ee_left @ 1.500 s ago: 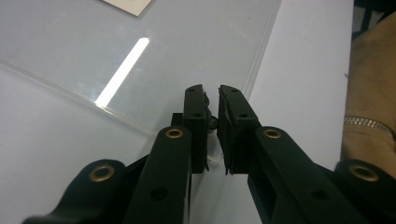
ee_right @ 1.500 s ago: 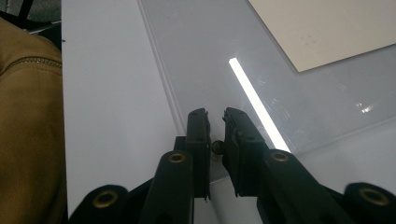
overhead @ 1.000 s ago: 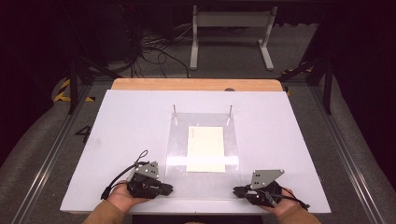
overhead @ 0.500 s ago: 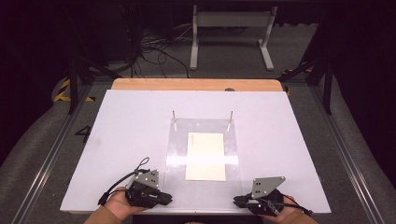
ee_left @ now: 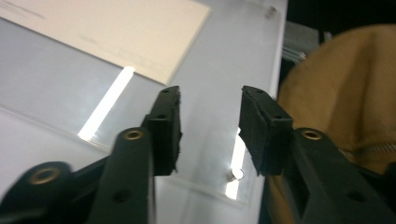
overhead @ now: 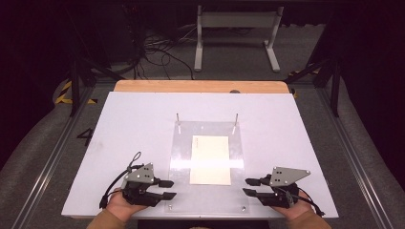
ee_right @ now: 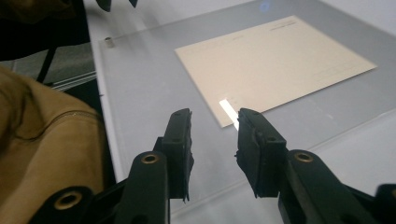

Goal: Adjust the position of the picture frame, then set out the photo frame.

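On white bench (overhead: 124,124): clear acrylic sheet (overhead: 181,157) over cream paper (overhead: 210,160). Left tool (overhead: 168,189) and right tool (overhead: 249,186) just opening, nothing between jaws. Grey floor (overhead: 38,157) around.

- The high view looks forward and down from above the near edge of the white table (overhead: 133,124), taking in the whole clear plate (overhead: 207,162) from well off.
- The left gripper view sits low and close beside the plate's near left corner, facing across it.
- The right gripper view does likewise from the near right corner.
- All three share the plate and its cream sheet (overhead: 210,160) (ee_left: 112,32) (ee_right: 275,60).
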Action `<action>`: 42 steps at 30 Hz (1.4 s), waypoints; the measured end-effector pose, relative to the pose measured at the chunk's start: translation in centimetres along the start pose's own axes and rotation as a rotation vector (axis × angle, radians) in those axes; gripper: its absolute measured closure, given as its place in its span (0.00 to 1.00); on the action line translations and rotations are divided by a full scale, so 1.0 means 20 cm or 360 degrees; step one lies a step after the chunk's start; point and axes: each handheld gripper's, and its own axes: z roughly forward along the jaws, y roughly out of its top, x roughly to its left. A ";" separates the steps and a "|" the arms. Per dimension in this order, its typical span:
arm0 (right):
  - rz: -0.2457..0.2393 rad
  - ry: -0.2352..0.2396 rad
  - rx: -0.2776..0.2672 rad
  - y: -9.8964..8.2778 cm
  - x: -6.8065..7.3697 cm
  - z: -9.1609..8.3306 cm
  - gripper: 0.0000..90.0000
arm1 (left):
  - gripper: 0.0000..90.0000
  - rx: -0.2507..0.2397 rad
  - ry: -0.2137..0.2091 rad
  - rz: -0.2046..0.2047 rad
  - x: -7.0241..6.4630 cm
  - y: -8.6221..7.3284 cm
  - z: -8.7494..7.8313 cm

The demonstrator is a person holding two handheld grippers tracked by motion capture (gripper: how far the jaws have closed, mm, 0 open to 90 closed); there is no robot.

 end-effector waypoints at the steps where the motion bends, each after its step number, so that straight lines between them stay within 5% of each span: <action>1: -0.0003 -0.0014 -0.0014 0.00 -0.01 0.00 0.70 | 0.60 -0.0039 0.0048 -0.0018 0.01 0.00 -0.01; 8: 0.0059 -0.0116 -0.0074 0.05 -0.08 0.00 0.57 | 0.46 -0.0223 0.0266 -0.0160 0.10 -0.01 -0.07; 14: 0.0131 -0.0207 -0.0102 0.11 -0.17 0.00 0.57 | 0.44 -0.0204 0.0363 -0.0227 0.17 -0.02 -0.09; 17: 0.0185 -0.0162 -0.0079 0.13 -0.22 0.02 0.58 | 0.43 -0.0228 0.0384 -0.0246 0.19 -0.03 -0.11; 20: 0.0304 -0.0088 -0.0061 0.17 -0.30 0.04 0.48 | 0.42 -0.0224 0.0413 -0.0256 0.20 -0.05 -0.12; 29: 0.0249 -0.0260 -0.0002 0.30 -0.45 0.11 0.33 | 0.39 -0.0277 0.0466 -0.0298 0.21 -0.07 -0.16; 30: 0.0230 -0.0292 -0.0004 0.33 -0.48 0.13 0.30 | 0.32 -0.0274 0.0478 -0.0306 0.21 -0.08 -0.16; 39: 0.0194 -0.0429 -0.0076 0.37 -0.58 0.21 0.15 | 0.26 -0.0283 0.0540 -0.0316 0.21 -0.09 -0.16; 42: 0.0166 -0.0466 -0.0057 0.38 -0.63 0.26 0.21 | 0.25 -0.0276 0.0550 -0.0337 0.22 -0.10 -0.15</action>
